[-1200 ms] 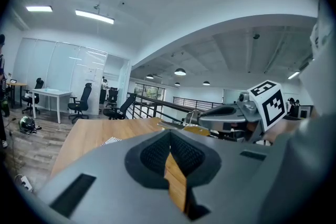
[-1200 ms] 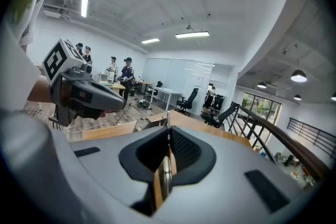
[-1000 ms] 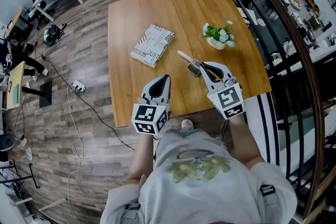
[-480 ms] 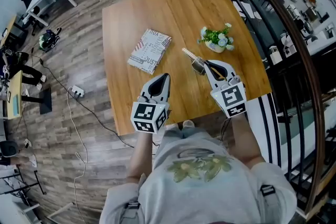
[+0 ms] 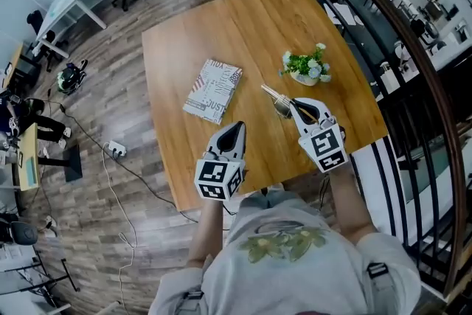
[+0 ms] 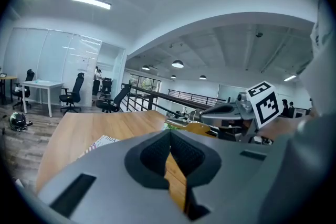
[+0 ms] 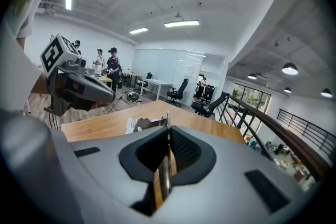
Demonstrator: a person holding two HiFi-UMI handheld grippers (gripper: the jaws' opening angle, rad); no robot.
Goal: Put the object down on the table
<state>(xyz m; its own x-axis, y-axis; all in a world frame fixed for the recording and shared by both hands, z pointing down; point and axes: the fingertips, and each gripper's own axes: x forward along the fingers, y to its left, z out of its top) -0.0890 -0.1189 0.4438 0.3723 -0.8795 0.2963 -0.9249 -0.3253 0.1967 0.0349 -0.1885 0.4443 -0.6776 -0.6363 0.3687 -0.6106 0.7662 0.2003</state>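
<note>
Since the earlier frames, both tongs are advancing over the bench (image 5: 221, 26) and sinking slightly. The left tongs (image 5: 235, 127) are now lying closer to the book (image 5: 213, 90). The right tongs (image 5: 293, 104) are carrying the utensil (image 5: 276, 101) forward at the same pace, and the grip on it is not changing. For the task, this is reading as the lowering phase of the put-down: the utensil is nearing the surface, but release is not yet taking place.

Right tongs (image 7: 169, 127): the jaws are standing almost fully closed on the utensil (image 7: 164, 174). It is showing here as a thin metal strip, running edge-on between them and projecting past the tips. In the head view its free end is hanging over bare bench, between the right tongs and the plant (image 5: 304, 64). Whether it is already touching the wood cannot be told.

Left tongs (image 6: 170, 131): the jaws are meeting at the tips and holding nothing. Only bench wood is showing through the gap behind them, so these tongs are taking no part in the placing.

Pose: the left forearm (image 5: 205, 229) and right forearm (image 5: 344, 195) are reaching forward from the body, roughly parallel and well apart. Both tongs are pointing ahead and a little downward.
</note>
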